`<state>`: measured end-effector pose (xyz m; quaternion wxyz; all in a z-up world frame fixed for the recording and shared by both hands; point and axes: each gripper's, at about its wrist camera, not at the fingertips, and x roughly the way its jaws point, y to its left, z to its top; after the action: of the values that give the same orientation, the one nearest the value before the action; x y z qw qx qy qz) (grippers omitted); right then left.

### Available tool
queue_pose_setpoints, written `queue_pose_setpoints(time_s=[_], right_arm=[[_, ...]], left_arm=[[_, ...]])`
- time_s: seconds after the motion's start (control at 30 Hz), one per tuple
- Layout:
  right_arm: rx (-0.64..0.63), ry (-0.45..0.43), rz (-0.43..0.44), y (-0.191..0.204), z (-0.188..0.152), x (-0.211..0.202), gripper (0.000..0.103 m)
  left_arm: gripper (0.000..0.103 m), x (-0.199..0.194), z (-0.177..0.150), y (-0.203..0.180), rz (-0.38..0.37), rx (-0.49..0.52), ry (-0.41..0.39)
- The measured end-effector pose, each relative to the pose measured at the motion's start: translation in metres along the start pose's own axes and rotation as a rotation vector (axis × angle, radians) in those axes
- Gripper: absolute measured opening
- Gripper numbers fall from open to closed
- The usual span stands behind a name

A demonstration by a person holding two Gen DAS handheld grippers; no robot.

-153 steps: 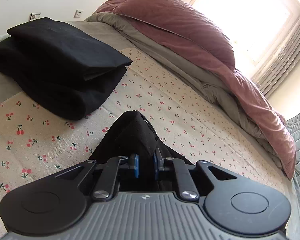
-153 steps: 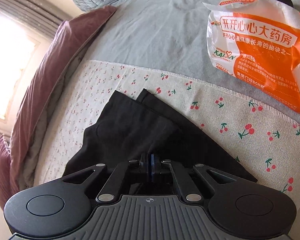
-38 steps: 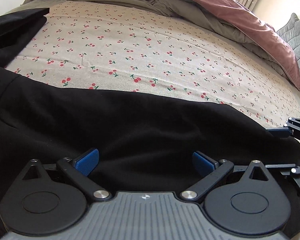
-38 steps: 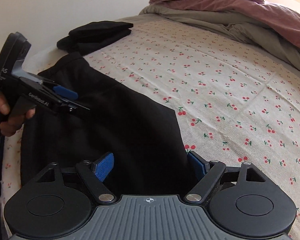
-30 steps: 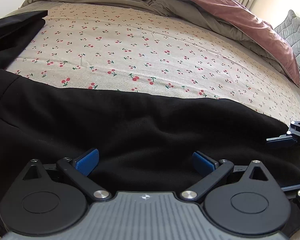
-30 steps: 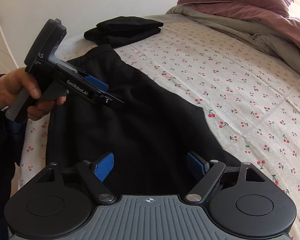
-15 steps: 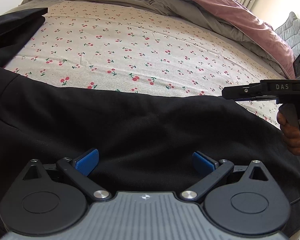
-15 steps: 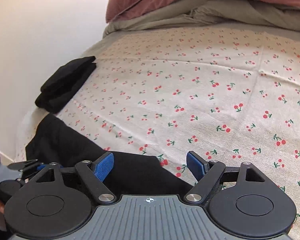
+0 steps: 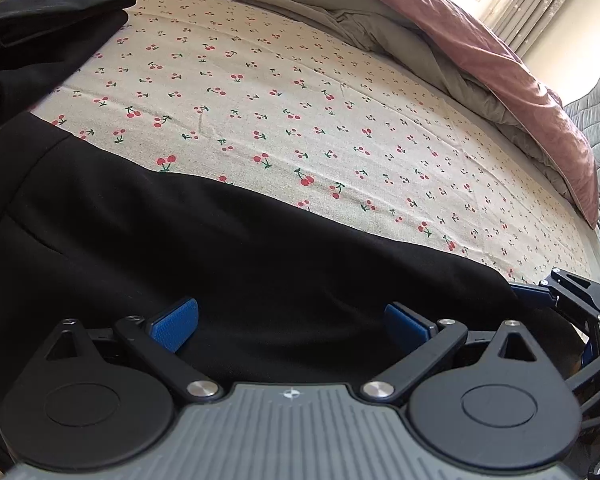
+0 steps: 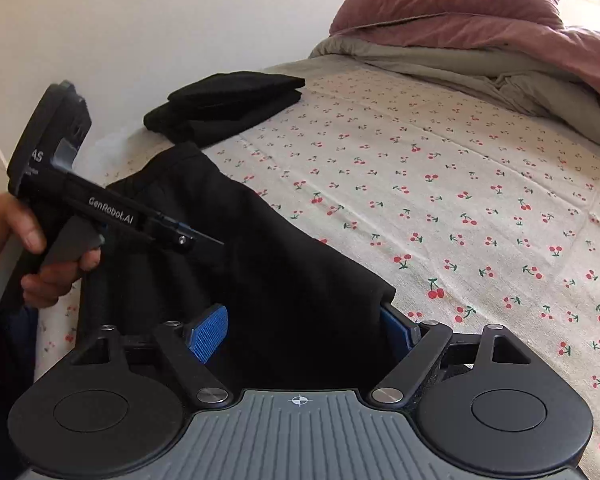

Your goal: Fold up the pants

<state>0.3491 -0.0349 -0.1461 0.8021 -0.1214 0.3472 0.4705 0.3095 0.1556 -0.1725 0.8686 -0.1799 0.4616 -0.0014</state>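
Observation:
Black pants (image 9: 220, 256) lie flat along the near edge of the cherry-print sheet (image 9: 300, 120). My left gripper (image 9: 292, 322) is open, its blue pads wide apart just above the pants' middle. My right gripper (image 10: 304, 326) is open over the pants (image 10: 260, 264) at their right end, with the fabric's corner by its right pad (image 10: 394, 326). The right gripper also shows at the right edge of the left wrist view (image 9: 572, 308). The left gripper also shows in the right wrist view (image 10: 204, 240), held in a hand over the pants.
A folded stack of black clothes (image 10: 228, 104) lies at the sheet's far left corner, also in the left wrist view (image 9: 40, 40). A bunched grey and mauve duvet (image 9: 460, 48) runs along the far side. A white wall (image 10: 140, 40) stands behind the stack.
Both grippers have let go of the pants, which now lie spread flat. In the last half second the right gripper swung back down to the pants' right end; the left stayed open over the middle.

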Motion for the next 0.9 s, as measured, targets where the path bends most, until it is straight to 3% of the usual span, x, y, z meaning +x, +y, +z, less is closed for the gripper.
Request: queue_pose_setpoints(time_s=[0.17,0.4,0.5,0.63,0.77,0.9], right_arm=[[-0.156,0.047,-0.075,0.043,-0.015,0.011,0.083],[-0.215,0.055,-0.13,0.067,-0.019,0.023,0.082],[-0.14,0.034,-0.154,0.053,-0.016,0.03,0.082],[-0.005,-0.012,-0.102,0.029,-0.004,0.031,0.084],[0.026,-0.03,-0.105,0.012,0.004,0.034,0.086],[0.244,-0.049,-0.028,-0.029,0.01,0.036,0.086]], left_arm=[[0.095,0.002,-0.003,-0.005,0.019,0.052,0.001],[0.095,0.003,-0.003,-0.002,0.011,0.063,-0.001],[0.095,0.003,-0.004,-0.003,0.012,0.065,-0.002],[0.095,0.003,-0.006,-0.004,0.013,0.073,-0.005],[0.095,0.004,-0.006,-0.005,0.019,0.08,-0.005],[0.095,0.004,-0.004,-0.006,0.021,0.077,-0.001]])
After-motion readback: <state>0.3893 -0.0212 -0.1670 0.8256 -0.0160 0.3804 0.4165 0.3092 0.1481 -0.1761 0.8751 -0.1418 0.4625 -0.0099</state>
